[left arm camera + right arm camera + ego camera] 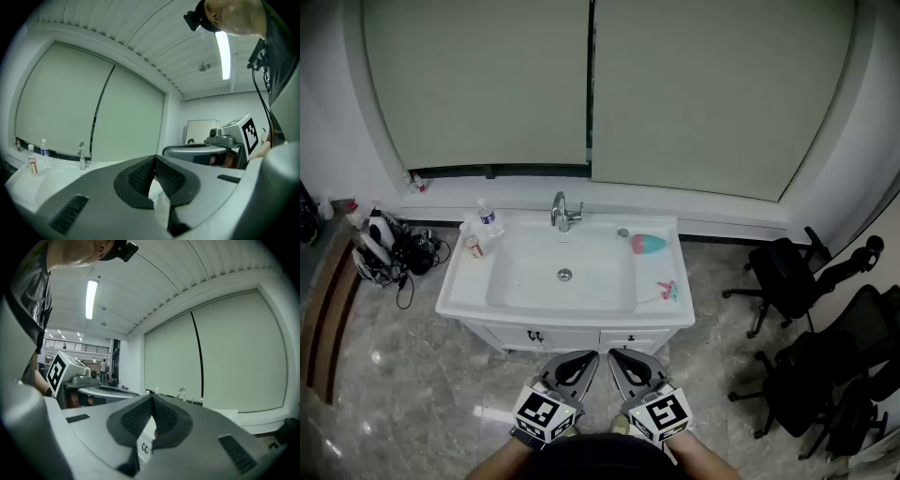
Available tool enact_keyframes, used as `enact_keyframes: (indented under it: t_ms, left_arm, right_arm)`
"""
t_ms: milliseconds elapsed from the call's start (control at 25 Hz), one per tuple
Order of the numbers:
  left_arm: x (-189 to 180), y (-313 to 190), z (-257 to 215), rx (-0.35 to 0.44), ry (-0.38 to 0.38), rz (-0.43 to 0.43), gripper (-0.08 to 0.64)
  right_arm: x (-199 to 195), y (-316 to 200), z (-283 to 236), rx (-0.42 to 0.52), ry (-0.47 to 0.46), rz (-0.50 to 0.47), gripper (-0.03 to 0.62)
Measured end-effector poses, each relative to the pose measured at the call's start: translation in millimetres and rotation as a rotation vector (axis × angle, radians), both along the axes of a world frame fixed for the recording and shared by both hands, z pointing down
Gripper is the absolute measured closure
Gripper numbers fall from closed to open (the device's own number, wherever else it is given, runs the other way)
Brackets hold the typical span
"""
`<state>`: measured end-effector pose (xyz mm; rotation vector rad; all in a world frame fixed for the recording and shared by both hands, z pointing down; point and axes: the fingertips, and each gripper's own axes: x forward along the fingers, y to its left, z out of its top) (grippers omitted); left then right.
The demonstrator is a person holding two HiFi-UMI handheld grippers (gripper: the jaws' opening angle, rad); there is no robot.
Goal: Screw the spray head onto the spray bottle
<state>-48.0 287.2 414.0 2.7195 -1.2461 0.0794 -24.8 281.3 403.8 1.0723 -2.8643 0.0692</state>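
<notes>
left gripper (589, 358) and right gripper (617, 358) at 6 o'clock, jaws shut tight, both empty. spray bottle (649, 244) lies at the sink's (461, 286) 1 o'clock corner, spray head (666, 291) at 3 o'clock.

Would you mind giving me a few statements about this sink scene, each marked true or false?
1. The left gripper and the right gripper both have their jaws shut, with nothing between them. True.
2. The spray bottle stands upright inside the basin. False: it lies on its side on the sink top, right of the tap.
3. The spray head lies on the sink's right rim, apart from the spray bottle. True.
4. The office chairs stand to the left of the sink. False: they stand to its right.
</notes>
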Motion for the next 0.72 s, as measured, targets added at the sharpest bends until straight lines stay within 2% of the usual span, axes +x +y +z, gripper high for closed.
enact_keyframes:
  t_ms: [720]
  left_arm:
    - [2.6,3.2,1.2,-0.013,0.008,0.003,0.557]
  right_arm:
    - [-1.3,8.1,-1.8,-0.036,-0.038,-0.028,0.592]
